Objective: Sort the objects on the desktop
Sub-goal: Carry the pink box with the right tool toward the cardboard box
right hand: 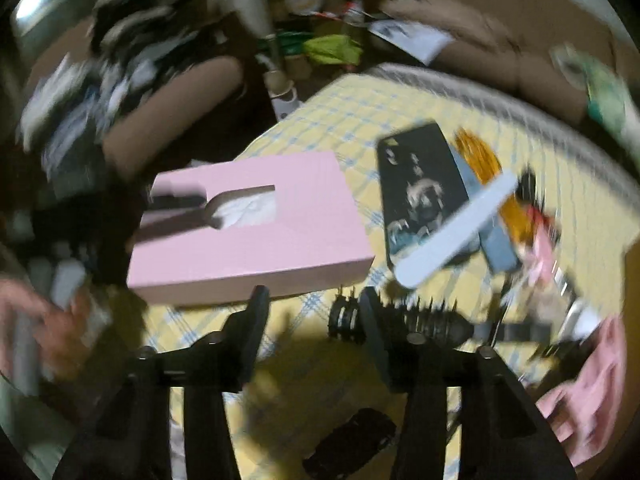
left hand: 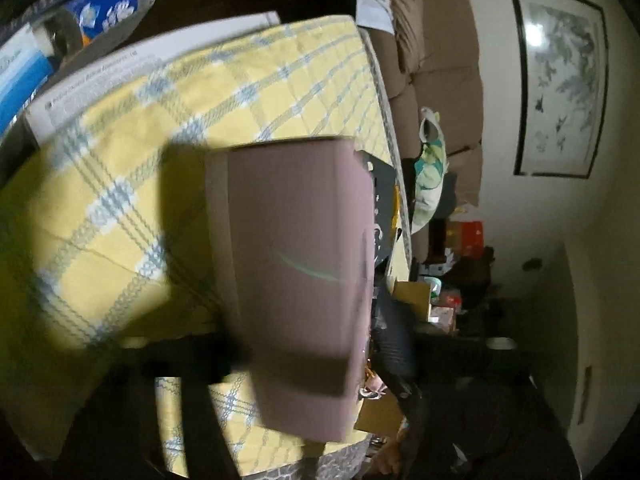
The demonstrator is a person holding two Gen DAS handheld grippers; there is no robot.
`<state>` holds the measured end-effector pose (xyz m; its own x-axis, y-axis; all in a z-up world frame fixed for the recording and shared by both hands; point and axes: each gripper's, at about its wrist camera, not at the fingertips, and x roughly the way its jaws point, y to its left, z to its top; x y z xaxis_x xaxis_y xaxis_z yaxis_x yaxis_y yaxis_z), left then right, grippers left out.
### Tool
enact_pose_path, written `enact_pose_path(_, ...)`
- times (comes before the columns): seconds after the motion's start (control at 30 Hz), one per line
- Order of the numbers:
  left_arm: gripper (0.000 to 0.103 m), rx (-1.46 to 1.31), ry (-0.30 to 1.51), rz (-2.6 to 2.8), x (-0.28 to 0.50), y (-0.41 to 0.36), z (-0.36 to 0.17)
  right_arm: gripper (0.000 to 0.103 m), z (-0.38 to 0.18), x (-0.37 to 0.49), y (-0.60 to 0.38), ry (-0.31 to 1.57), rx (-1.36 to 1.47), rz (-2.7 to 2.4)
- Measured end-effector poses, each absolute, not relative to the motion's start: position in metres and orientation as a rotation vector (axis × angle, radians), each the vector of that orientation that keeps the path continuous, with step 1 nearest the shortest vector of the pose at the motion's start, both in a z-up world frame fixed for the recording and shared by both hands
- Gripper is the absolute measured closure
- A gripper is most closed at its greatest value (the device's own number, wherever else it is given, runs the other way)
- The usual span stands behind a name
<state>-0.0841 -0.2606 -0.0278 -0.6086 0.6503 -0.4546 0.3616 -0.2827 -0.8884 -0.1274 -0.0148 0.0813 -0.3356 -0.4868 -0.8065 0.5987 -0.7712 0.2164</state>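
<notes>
A pink tissue box [right hand: 256, 224] lay on the tabletop [right hand: 360, 120] under a yellow checked cloth. The left gripper [right hand: 188, 208] reached into its top slot — whether its fingers pinched anything could not be told. Just right of the box lay a black phone case [right hand: 420, 188] with a pale nail file [right hand: 456, 228] across it. The right gripper [right hand: 316, 308] hovered near the box's front edge — fingers [right hand: 256, 320] parted and empty, a black hairbrush [right hand: 432, 324] beside them.

Tissue box left, smaller things right on your tabletop [right hand: 344, 120].

In your right wrist view the tissue box [right hand: 256, 232] lies left of the phone case [right hand: 420, 188]; a nail file [right hand: 456, 232] lies across the case, a hairbrush [right hand: 424, 326] in front of it, and your right gripper [right hand: 312, 312] stands before the box.
</notes>
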Motion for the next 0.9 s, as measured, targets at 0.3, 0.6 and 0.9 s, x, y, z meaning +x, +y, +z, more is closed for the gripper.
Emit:
enact_pose_path(0.3,0.065,-1.174,-1.815,1.876,-0.083,-0.246,-0.021,0.027,0.042,-0.131,0.023,-0.855,1.416,-1.768)
enact_pose_path(0.6,0.065,-1.143,-1.823,1.828,-0.077,-0.235,-0.017,0.036,0.014,-0.135,0.013,-1.189,1.407,-1.703)
enact_pose_path(0.9,0.06,-0.995,-1.658,1.875,-0.032,-0.207,0.04,0.049,0.071,-0.118,0.032,-1.045,1.267,-1.711)
